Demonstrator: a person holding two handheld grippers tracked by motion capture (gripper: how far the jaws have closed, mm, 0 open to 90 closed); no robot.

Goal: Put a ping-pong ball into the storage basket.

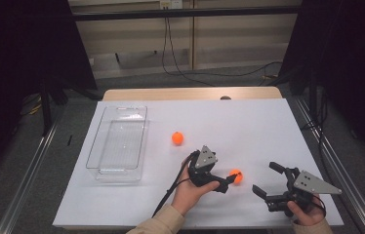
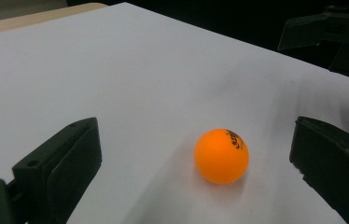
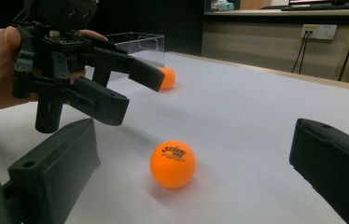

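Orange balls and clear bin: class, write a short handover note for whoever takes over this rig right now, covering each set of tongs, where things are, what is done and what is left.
Left tongs: open, jaws either side of the near orange ball, not yet closed on it.
Right tongs: open, holding nothing, low over the table just right of that ball.
Far orange ball: loose on the white table, between the near ball and the clear bin.
Clear bin: at the table's left, nothing in it.
Done: no ball binned yet.
Left, probably: close on the near ball, carry it to the bin, then fetch the far one.
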